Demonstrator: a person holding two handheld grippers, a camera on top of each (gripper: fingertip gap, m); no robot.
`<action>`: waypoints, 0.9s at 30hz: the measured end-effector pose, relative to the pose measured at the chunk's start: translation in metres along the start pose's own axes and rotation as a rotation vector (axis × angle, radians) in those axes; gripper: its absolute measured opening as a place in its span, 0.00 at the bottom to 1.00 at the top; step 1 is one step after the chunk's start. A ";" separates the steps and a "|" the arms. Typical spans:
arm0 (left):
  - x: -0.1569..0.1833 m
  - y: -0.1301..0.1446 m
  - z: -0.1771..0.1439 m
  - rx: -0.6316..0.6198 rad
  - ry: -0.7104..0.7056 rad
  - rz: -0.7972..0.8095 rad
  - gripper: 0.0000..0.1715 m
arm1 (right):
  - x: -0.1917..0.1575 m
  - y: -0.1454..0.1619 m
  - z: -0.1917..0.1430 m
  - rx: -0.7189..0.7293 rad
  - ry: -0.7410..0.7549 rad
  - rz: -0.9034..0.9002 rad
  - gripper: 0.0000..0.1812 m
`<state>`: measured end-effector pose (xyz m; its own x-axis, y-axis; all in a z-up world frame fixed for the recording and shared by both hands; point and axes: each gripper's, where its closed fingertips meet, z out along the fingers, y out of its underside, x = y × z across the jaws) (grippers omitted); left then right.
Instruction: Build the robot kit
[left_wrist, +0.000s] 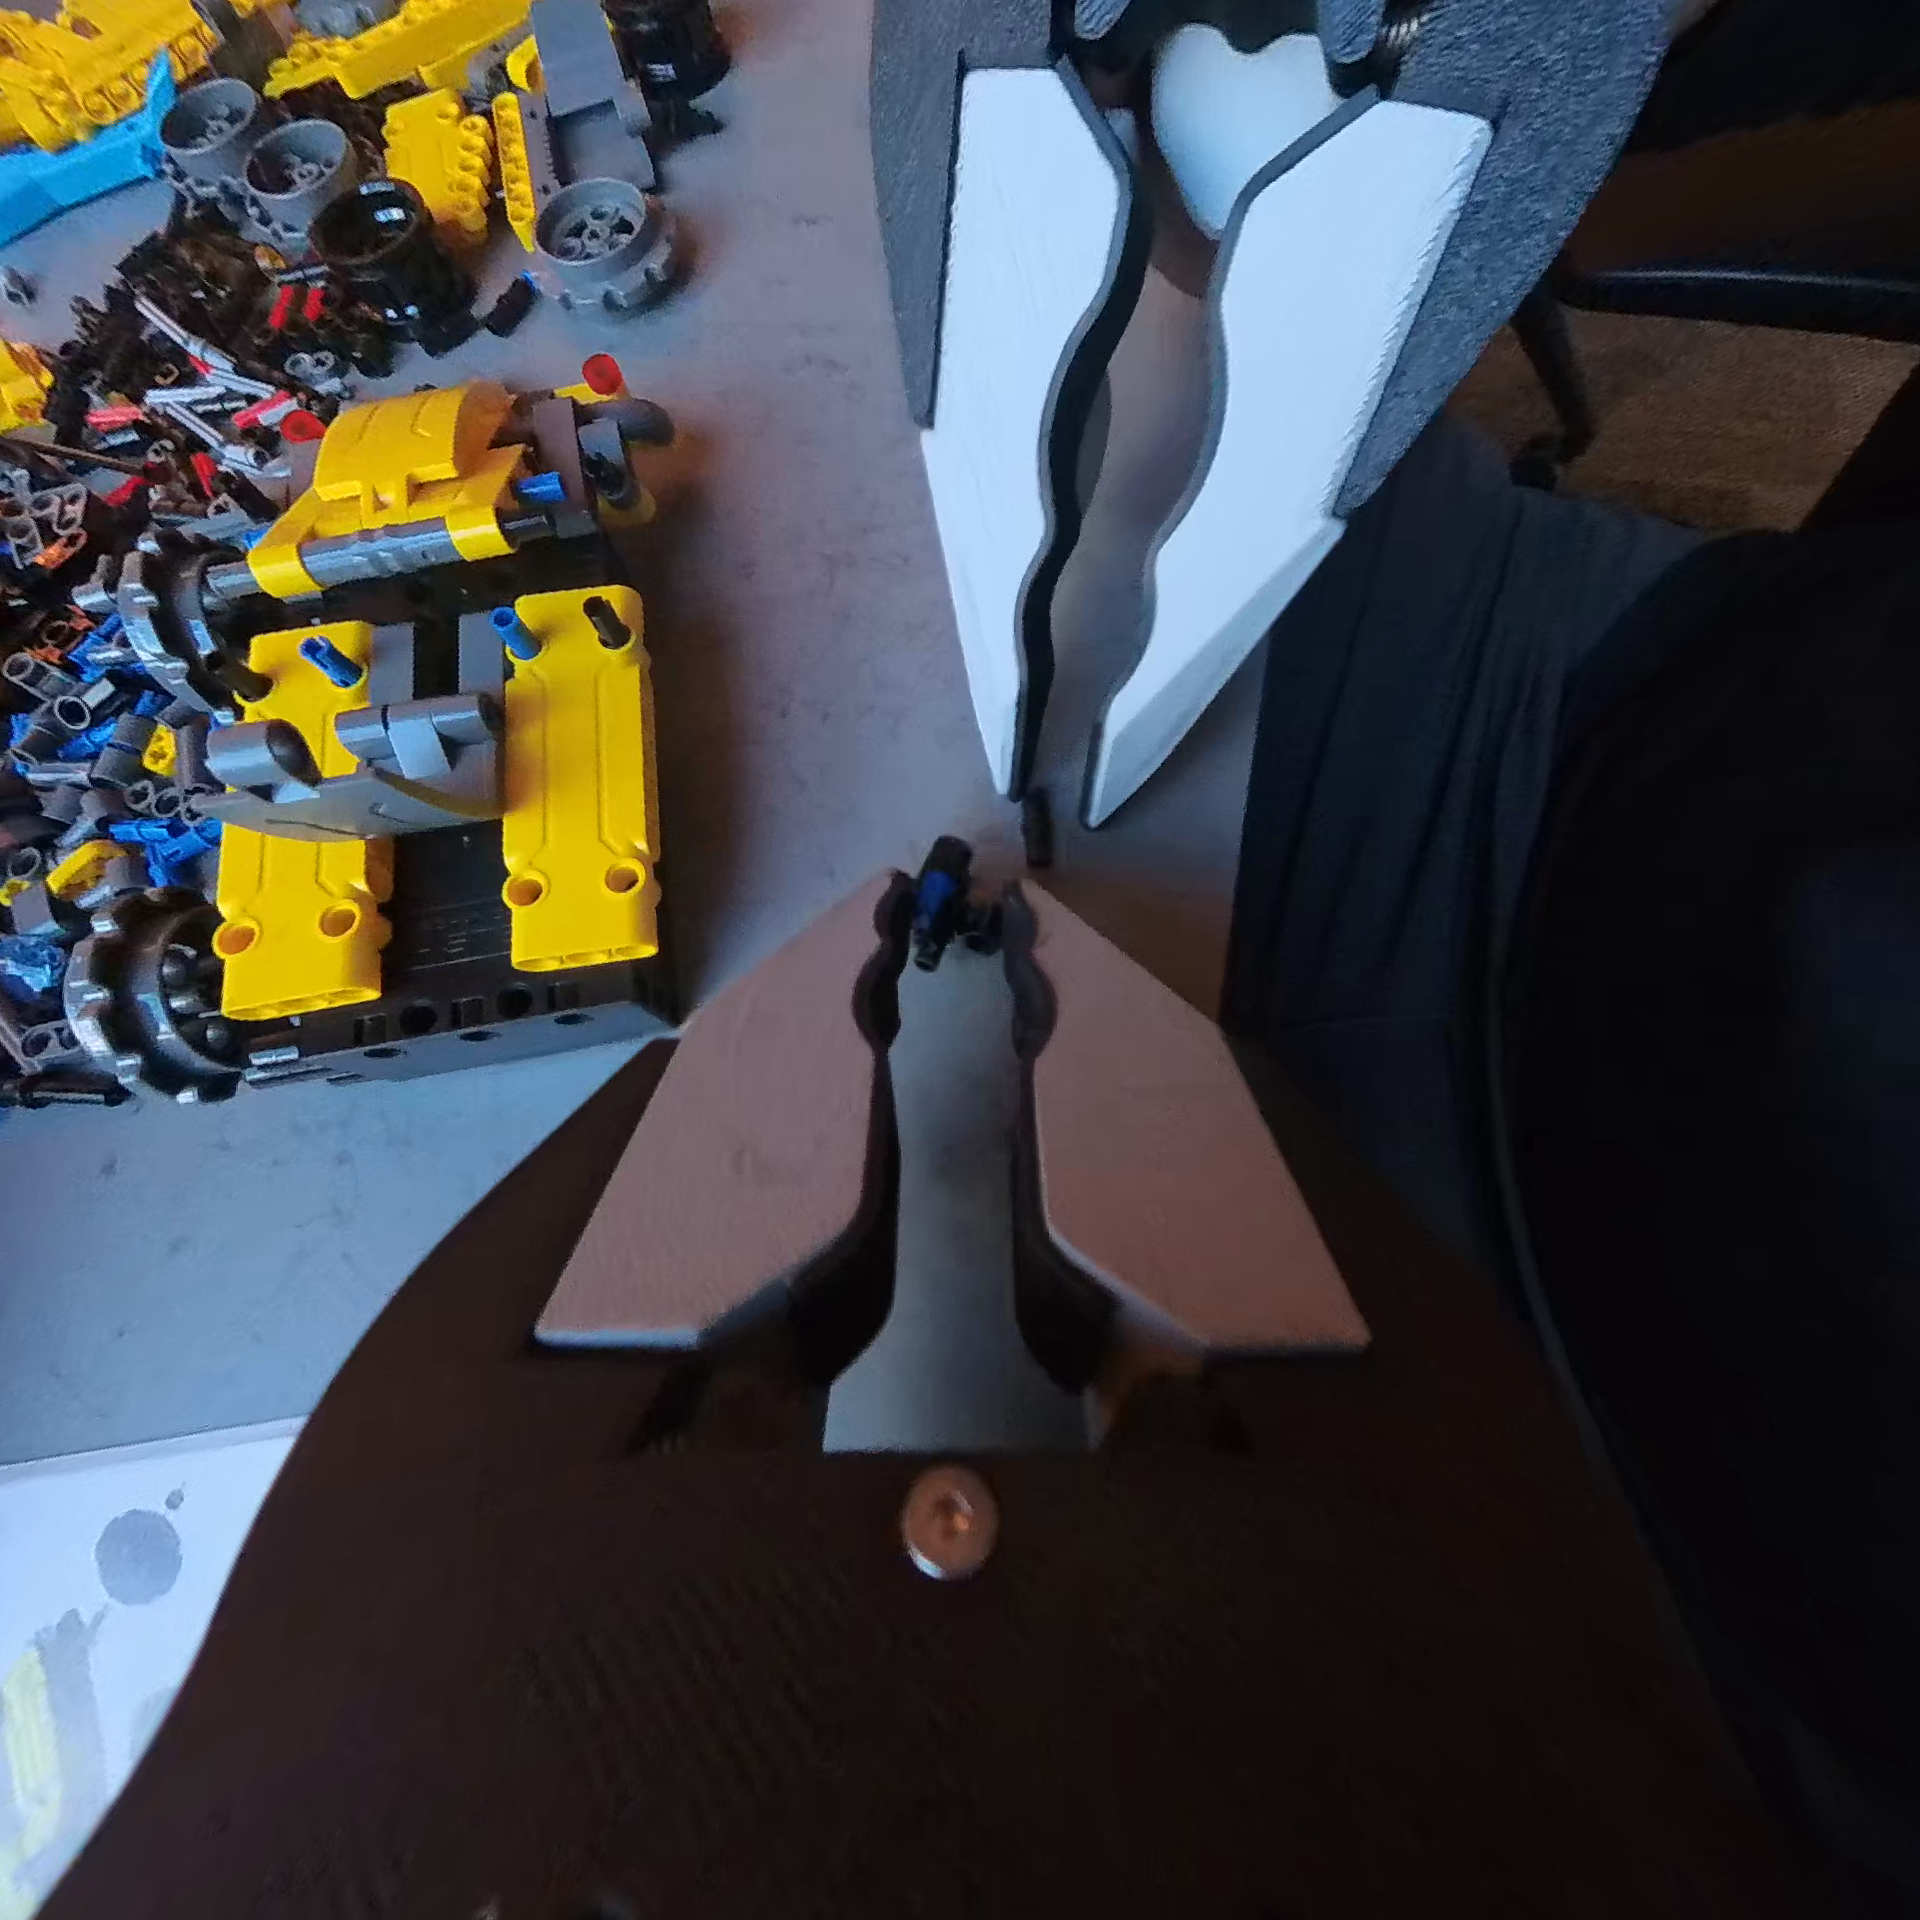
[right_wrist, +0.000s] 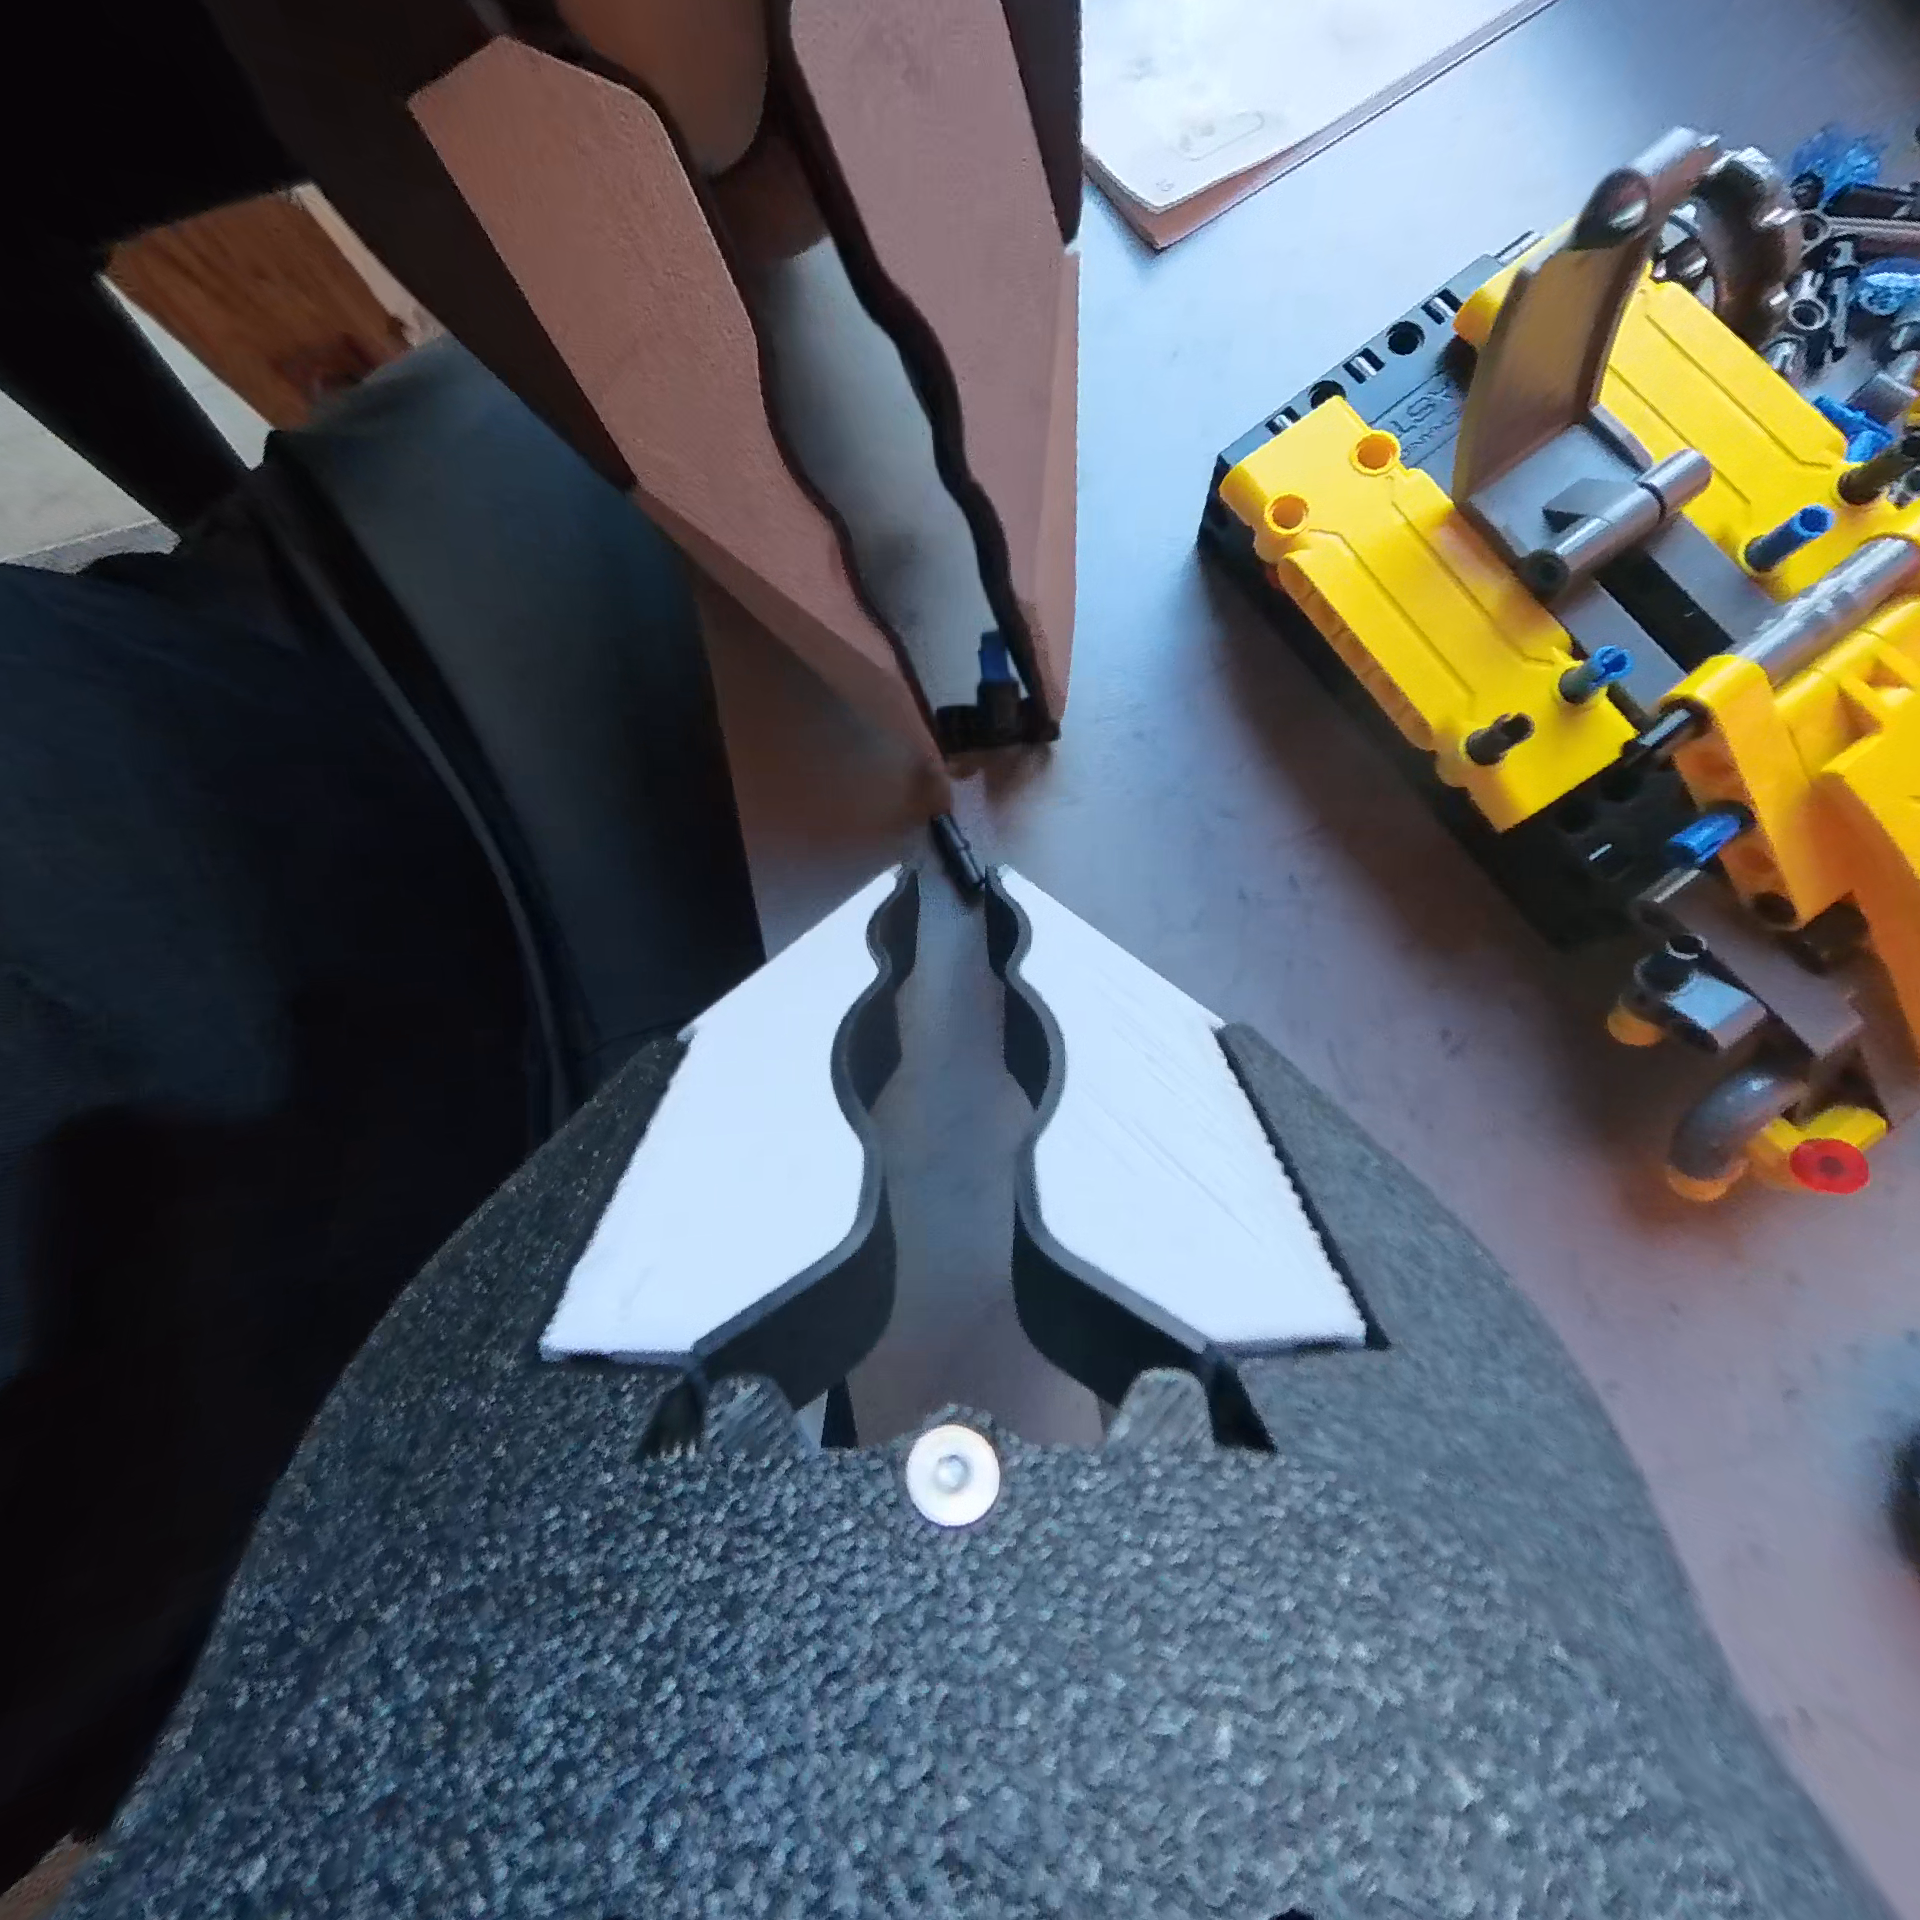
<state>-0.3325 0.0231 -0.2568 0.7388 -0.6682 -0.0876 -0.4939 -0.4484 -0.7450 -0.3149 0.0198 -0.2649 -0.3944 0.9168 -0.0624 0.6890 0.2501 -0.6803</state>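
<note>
My left gripper (left_wrist: 951, 894), with brown fingers, is shut on a small black and blue connector piece (left_wrist: 940, 902) just above the grey table (left_wrist: 810, 520). My right gripper (right_wrist: 951, 875), with white fingers, is shut on a small black pin (right_wrist: 958, 857). The two grippers face each other tip to tip, with the pin a short gap from the connector piece (right_wrist: 982, 707). The right gripper also shows in the left wrist view (left_wrist: 1049, 808), and the left gripper in the right wrist view (right_wrist: 992, 732).
A partly built yellow and black brick model (left_wrist: 436, 790) lies on the table beside the grippers and also shows in the right wrist view (right_wrist: 1558, 623). A pile of loose parts (left_wrist: 104, 520) lies behind it. A booklet (left_wrist: 104, 1610) lies nearby. A person's dark clothing (right_wrist: 208, 831) is at the table edge. My left and right fingertips are right by each other.
</note>
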 end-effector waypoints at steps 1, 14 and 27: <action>0.001 0.001 -0.001 -0.007 0.003 0.001 0.09 | 0.000 0.000 0.000 0.000 0.003 -0.005 0.07; -0.001 0.005 -0.017 -0.095 0.127 0.090 0.16 | -0.001 0.001 -0.003 0.044 -0.006 -0.017 0.09; -0.001 0.011 0.000 -0.196 0.218 0.112 0.14 | 0.005 0.000 -0.003 0.051 -0.041 -0.002 0.05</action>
<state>-0.3382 0.0187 -0.2652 0.5695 -0.8220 -0.0020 -0.6612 -0.4566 -0.5952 -0.3148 0.0251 -0.2632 -0.4214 0.9024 -0.0899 0.6564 0.2351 -0.7169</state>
